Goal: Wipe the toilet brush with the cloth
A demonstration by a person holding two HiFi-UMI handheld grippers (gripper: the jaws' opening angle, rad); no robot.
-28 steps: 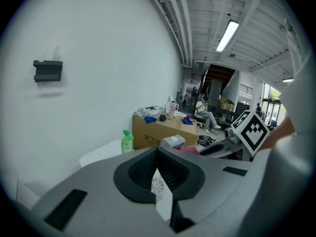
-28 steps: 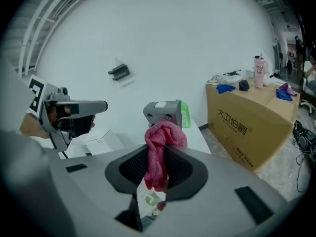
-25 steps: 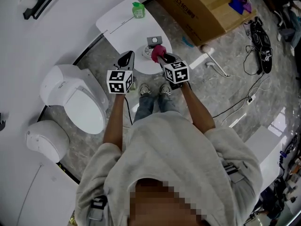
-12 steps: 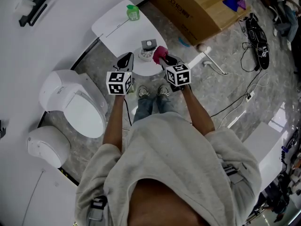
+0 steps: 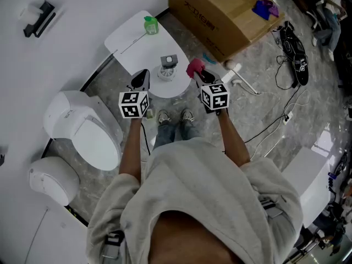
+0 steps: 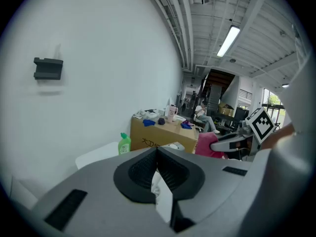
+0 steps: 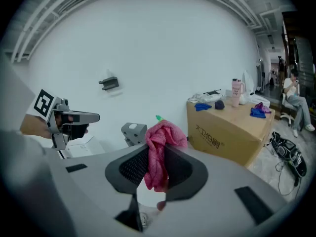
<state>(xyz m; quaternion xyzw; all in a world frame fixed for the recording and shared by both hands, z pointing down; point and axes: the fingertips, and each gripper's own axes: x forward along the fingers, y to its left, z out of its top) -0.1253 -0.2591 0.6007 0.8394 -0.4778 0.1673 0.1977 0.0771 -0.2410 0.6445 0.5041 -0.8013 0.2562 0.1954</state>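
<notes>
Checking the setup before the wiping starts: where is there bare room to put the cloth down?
The white tabletop is bare between the green bottle and the toilet brush. The grey floor between the toilet and that tabletop is also free. Crowded: the black gear and cables at right, and the cardboard box top. The right gripper holds the pink cloth.

Staged bathroom corner in a workshop hall: toilet (image 5: pixel 88 128), cardboard box (image 5: pixel 220 12) to its right, bare ceiling pipes (image 6: pixel 170 19) overhead.
</notes>
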